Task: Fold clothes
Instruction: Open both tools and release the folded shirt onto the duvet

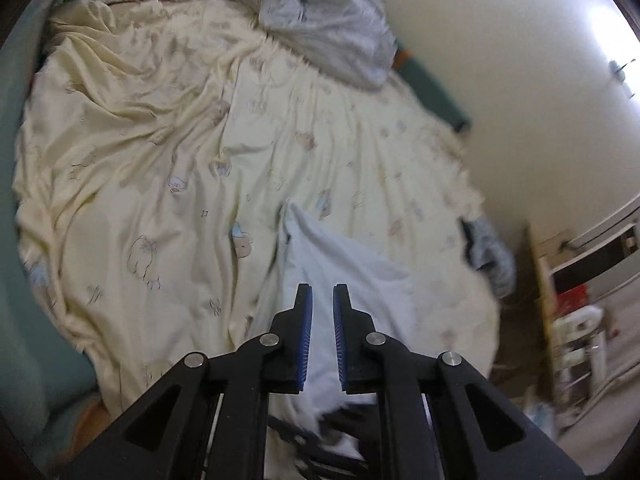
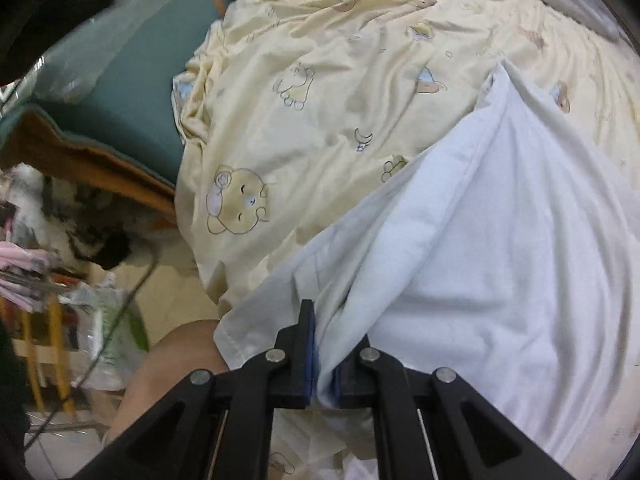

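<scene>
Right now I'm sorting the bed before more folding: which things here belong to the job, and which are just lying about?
Job:
- white garment, pinched in the right hand-held gripper
- left hand-held gripper, jaws slightly apart, nothing pinched

Lying about:
- yellow bear-print sheet
- grey bedding, bunched at the far end
- cluttered shelf beside the bed

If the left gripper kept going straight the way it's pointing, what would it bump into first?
Most likely the white garment, which lies right ahead of the left gripper on the yellow bear-print bedsheet. Its jaws stand slightly apart with nothing between them. How far off the cloth is remains unclear.
</scene>
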`<state>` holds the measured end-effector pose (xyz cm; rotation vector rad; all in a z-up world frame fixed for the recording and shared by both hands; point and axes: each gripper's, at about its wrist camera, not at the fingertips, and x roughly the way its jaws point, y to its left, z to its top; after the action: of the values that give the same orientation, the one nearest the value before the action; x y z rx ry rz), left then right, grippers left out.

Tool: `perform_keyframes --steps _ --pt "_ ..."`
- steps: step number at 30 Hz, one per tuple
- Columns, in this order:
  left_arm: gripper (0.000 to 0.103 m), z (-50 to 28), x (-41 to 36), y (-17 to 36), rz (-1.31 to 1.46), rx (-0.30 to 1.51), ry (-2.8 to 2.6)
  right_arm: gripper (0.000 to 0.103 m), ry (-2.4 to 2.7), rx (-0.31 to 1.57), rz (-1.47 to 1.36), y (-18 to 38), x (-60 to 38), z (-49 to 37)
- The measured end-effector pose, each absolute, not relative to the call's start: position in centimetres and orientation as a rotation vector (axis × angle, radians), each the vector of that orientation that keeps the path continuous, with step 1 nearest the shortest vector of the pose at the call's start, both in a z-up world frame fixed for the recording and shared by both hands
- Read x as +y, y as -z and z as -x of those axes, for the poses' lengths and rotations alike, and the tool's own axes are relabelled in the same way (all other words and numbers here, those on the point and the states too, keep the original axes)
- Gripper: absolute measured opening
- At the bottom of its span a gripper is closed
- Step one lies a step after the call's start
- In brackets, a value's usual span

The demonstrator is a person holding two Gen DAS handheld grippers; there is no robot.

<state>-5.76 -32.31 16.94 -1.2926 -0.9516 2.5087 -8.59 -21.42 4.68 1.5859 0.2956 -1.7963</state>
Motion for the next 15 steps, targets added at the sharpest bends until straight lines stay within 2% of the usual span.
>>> perform_keyframes --steps 3,4,5,11,15 --pt "0.012 3.1 -33.6 -19.2 1.192 -1.002 -2.521 0.033 1.77 0.273 -1.629 -4.4 -22.8 8.0" --pt "0.012 2.2 -34.0 -19.6 1.17 -1.023 -2.519 0.045 1.758 0.266 -1.638 -4.4 -23.2 7.8" --pt "0.012 1.4 -34.4 -19.9 1.147 -1.043 -2.517 0.048 1.748 0.273 -1.626 -4.6 -23.8 7.3" --pt "0.012 -2.5 -36.5 -20.1 1.105 -1.075 -2.524 0.049 1.574 0.089 -1.646 -5.4 -24.4 6.0" --pt "0.012 -3.3 -37.1 -17.8 1.19 -1.046 -2.493 0.049 1.689 0.053 -1.58 -8.8 -20.1 5.5"
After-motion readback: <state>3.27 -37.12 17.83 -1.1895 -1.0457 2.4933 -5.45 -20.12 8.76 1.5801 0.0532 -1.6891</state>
